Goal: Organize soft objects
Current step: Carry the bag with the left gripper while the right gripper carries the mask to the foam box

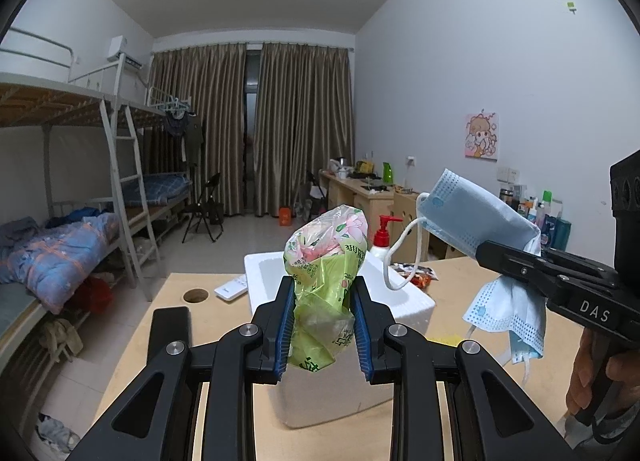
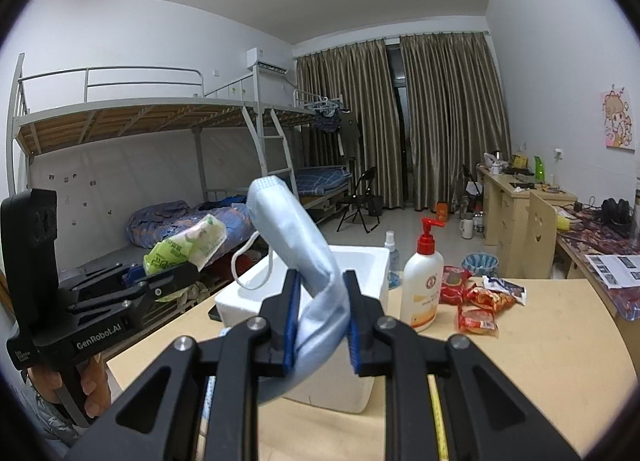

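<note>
Pale wood forms the table [image 2: 540, 361] that carries everything, its far edge facing bunk beds [image 2: 160, 121] and drawn brown curtains [image 1: 256, 129]. A white foam box [image 2: 360, 261], open at the top, sits near the middle of the table's far edge. Just right of it stands a white pump bottle [image 2: 424, 285] with a red head, and beyond that, toward the table's far right corner, lie red snack packets [image 2: 478, 301]. A white remote [image 1: 232, 288] lies left of the box, near a round hole in the tabletop.

Above the near side of the box, the left gripper [image 1: 322, 325] holds a crumpled green plastic bag [image 1: 326, 257] pinched upright between its blue pads [image 1: 283, 325]. Beside it, the right gripper [image 2: 322, 325] is clamped on a bundle of blue face masks [image 2: 288, 221], apparently more than one, with white ear loops dangling. Both loads hang clear of the table. A hand [image 1: 596, 373] grips the right tool's handle.
</note>
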Available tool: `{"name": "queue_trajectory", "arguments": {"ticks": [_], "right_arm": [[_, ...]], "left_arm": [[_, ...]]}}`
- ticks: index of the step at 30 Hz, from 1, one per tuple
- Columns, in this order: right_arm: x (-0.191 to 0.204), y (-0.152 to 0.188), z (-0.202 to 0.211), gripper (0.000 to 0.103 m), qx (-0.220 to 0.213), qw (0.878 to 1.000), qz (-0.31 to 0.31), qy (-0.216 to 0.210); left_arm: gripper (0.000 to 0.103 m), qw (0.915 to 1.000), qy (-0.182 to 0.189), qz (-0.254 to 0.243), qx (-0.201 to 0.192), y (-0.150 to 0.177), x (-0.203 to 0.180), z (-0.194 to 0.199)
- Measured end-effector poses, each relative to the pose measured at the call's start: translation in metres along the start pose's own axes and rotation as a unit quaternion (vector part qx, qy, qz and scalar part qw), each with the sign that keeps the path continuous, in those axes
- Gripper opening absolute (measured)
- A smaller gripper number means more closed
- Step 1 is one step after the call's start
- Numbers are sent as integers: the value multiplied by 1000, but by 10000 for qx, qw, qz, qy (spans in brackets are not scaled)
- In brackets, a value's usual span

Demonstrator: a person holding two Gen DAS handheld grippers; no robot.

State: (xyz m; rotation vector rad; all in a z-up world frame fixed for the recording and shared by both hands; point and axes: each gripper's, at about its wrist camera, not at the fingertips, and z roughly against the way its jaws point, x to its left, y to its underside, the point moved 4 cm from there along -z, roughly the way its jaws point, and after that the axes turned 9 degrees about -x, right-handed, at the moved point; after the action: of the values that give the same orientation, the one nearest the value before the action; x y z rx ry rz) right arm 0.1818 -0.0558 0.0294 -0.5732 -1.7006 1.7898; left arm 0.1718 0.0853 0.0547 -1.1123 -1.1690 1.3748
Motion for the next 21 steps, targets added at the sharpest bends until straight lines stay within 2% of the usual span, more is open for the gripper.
{"name": "queue_trajectory", "arguments": {"ticks": [21], "right_arm": [[-22, -13, -32, 24, 15, 9999, -121, 36]], "left_arm": [[29, 9987, 269, 75, 428, -7, 13, -78]]}}
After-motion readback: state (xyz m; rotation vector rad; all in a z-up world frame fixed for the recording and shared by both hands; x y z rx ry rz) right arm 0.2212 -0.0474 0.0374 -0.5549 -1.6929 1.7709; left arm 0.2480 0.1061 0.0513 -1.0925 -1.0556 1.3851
